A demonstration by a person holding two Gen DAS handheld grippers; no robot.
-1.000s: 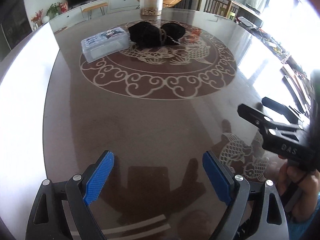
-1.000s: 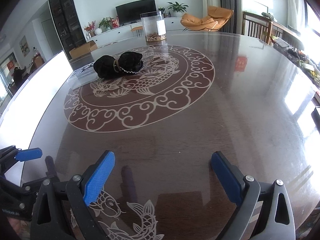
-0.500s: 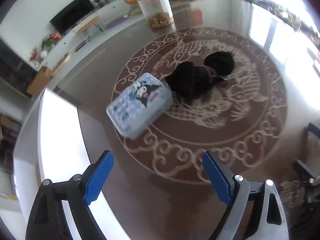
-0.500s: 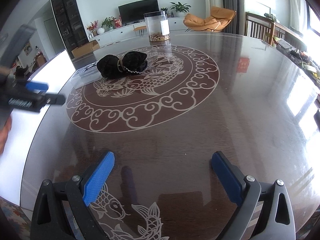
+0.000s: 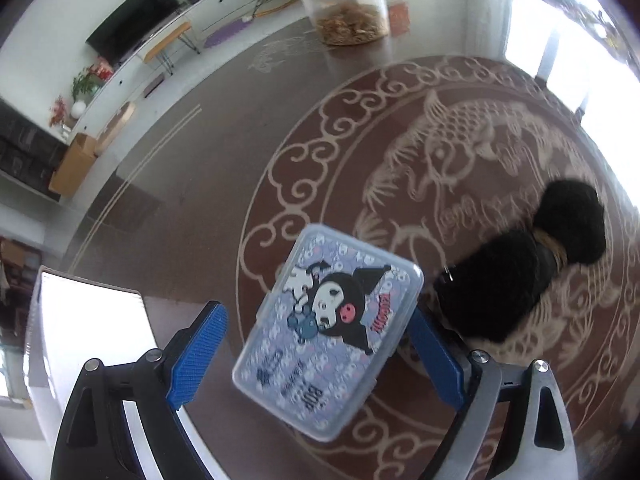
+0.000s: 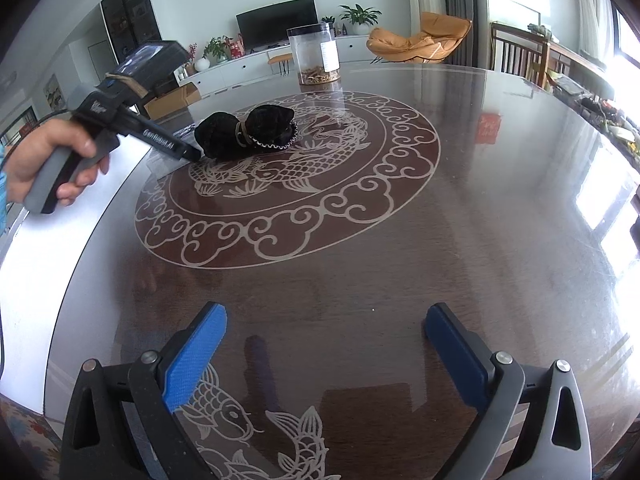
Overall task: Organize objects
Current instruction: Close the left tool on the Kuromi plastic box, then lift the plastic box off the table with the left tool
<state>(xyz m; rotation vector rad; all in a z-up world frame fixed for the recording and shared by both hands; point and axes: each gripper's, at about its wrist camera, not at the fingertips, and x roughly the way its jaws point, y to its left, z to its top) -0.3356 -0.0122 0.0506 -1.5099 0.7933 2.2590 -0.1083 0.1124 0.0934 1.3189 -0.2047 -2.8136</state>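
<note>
Across both views spreads a dark glossy round table (image 6: 460, 208) with a pale carp-and-cloud medallion (image 6: 288, 184) at its middle. On that medallion lies a black fuzzy bundle (image 6: 248, 130) cinched at its waist by a tan band, and beyond it, near the far rim, stands a clear plastic jar (image 6: 318, 56) with brownish contents at its bottom. From the left wrist view, a translucent lidded box (image 5: 330, 326) printed with a cartoon character sits flat on the table just beside the bundle, at the medallion's border. The left gripper (image 5: 316, 354) hangs over this box with its jaws spread wide, one blue pad on either side of it, closed on nothing; whether the right pad touches the box I cannot tell. The right gripper (image 6: 324, 354) hovers low over bare table near the near rim, jaws equally wide and empty. The left hand (image 6: 48, 160) wraps the left gripper's grey handle.
</note>
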